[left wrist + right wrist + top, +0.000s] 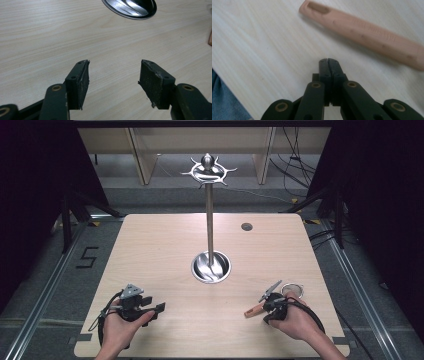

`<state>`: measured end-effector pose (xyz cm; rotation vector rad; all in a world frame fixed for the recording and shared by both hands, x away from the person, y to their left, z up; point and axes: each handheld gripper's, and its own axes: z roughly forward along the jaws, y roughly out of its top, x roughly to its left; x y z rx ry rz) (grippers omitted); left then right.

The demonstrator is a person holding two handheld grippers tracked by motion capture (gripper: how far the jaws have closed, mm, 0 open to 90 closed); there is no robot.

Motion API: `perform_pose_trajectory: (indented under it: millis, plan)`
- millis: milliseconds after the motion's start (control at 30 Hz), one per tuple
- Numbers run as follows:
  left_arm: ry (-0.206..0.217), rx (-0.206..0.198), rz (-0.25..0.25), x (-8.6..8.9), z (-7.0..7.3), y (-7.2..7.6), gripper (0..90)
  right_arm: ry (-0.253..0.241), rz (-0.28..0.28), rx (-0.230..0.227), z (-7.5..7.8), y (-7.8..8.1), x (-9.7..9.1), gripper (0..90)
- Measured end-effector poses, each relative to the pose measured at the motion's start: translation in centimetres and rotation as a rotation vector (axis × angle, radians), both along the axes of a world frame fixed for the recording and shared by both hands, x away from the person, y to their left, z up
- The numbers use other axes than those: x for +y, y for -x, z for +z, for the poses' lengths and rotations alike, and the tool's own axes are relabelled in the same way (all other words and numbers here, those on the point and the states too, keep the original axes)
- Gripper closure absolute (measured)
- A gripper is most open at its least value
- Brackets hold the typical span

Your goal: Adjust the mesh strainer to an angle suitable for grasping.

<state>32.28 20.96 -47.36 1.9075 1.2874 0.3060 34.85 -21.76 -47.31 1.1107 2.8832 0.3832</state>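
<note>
A tall metal stand (209, 220) with curved hooks at its top (208, 170) rises from a round steel base (211, 267) in the middle of the wooden table (165, 245). Near the front right lies a utensil with a round metal head (293, 289) and a wooden handle (254, 310). My right gripper (269, 314) sits just beside that handle, jaws shut with nothing between them. In the right gripper view, the handle (367, 32) lies past the shut jaws of the right gripper (328, 61), apart from them. My left gripper (159, 308) rests at the front left, open over bare wood; the left gripper (113, 72) faces the steel base (130, 7).
A small dark round hole (246, 226) marks the table's far right part. Black curtains and dark frame legs (66, 220) flank the table. Cables (295, 175) run over the floor behind it. A blue-clad leg (227, 100) shows past the table's near edge.
</note>
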Motion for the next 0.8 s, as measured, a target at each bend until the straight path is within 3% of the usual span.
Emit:
perform_pose_trajectory:
  millis: [500, 800]
  plan:
    - [0.001, 0.001, -0.006, 0.2, 0.1, -0.1, 39.7, -0.032, -0.005, 0.002, -0.5, -3.1, 3.0, 90.0]
    - [0.001, -0.002, -0.006, 0.1, 0.1, -0.2, 39.7, -0.067, -0.044, -0.008, -0.6, -5.1, 4.1, 90.0]
